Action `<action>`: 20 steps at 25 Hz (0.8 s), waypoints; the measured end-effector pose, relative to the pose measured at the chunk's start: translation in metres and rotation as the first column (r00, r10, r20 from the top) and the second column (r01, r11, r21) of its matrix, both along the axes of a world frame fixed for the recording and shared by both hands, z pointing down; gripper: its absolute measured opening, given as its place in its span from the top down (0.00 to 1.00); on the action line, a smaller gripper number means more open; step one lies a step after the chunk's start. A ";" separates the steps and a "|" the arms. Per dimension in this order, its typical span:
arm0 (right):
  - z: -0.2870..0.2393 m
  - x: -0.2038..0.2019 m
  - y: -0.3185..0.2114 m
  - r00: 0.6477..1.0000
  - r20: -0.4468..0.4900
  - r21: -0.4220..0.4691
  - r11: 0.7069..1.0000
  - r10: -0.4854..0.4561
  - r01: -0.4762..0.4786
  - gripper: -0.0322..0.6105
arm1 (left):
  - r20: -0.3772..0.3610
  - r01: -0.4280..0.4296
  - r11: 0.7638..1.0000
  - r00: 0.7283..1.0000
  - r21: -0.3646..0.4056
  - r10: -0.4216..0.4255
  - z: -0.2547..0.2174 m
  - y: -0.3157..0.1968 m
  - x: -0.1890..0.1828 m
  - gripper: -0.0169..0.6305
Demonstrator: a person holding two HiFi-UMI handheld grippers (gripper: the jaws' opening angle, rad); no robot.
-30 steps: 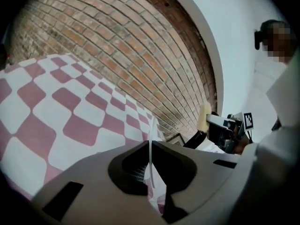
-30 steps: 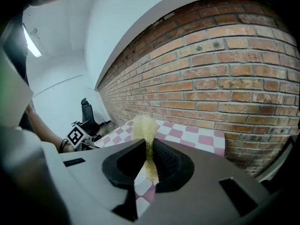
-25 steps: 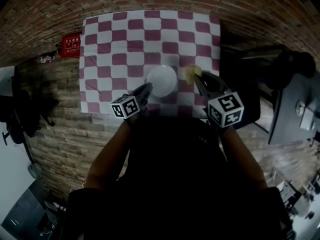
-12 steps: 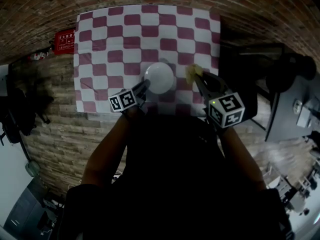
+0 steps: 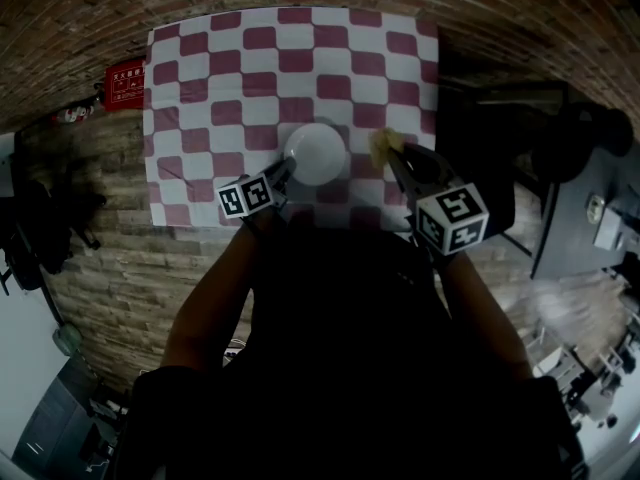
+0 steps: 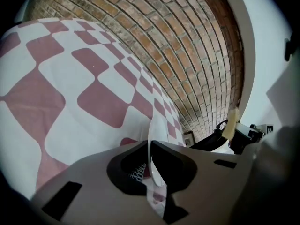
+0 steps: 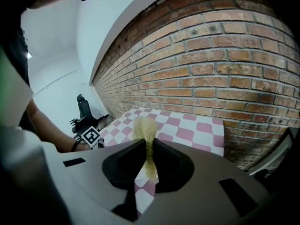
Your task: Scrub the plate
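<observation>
Lower than a second ago, the left gripper (image 5: pixel 287 169) has sunk toward the checked cloth (image 5: pixel 230 68), taking the white plate (image 5: pixel 318 153) with it. Its jaws pinch the plate's near-left rim and have just eased slightly apart, with the rim between them. The plate is over the cloth's middle, toward the near edge. Just to its right, the right gripper (image 5: pixel 393 154) is clamped on a yellow sponge (image 5: pixel 382 144), which is clear of the plate.
</observation>
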State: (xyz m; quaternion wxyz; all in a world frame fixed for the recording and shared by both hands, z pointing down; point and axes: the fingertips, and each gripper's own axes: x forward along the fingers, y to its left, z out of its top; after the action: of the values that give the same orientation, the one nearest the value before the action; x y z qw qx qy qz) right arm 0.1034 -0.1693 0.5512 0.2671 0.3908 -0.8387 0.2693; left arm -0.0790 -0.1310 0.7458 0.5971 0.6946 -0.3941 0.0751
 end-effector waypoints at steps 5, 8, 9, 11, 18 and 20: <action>-0.001 0.000 0.003 1.000 0.003 0.002 1.000 0.000 0.000 0.88 | 0.112 -0.051 0.999 0.992 0.003 0.050 0.007 -0.001 -0.001 0.92; 0.000 0.000 0.005 1.000 0.005 0.000 1.000 0.001 -0.001 0.88 | 0.178 -0.085 0.996 0.980 -0.021 0.087 0.015 -0.001 -0.002 0.89; 0.000 0.000 0.007 1.000 0.006 -0.001 1.000 0.001 -0.001 0.88 | 0.206 -0.099 0.995 0.973 -0.033 0.104 0.018 0.000 -0.003 0.88; -0.002 -0.001 0.010 1.000 0.009 0.001 1.000 0.000 0.000 0.88 | 0.265 -0.127 0.990 0.954 -0.056 0.138 0.023 0.002 -0.006 0.86; -0.011 0.000 0.018 1.000 0.017 0.022 1.000 -0.004 0.004 0.88 | 0.361 -0.173 0.983 0.915 -0.058 0.182 0.022 0.010 -0.007 0.80; -0.015 0.001 0.020 1.000 0.022 0.032 0.999 -0.005 0.004 0.88 | 0.377 -0.174 0.984 0.909 -0.040 0.176 0.016 0.009 -0.009 0.79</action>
State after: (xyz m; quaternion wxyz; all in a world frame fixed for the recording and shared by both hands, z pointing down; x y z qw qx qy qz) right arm 0.1043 -0.1496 0.5359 0.2520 0.3902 -0.8467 0.2594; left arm -0.0876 -0.1216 0.7617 0.5024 0.6980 -0.4378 0.2622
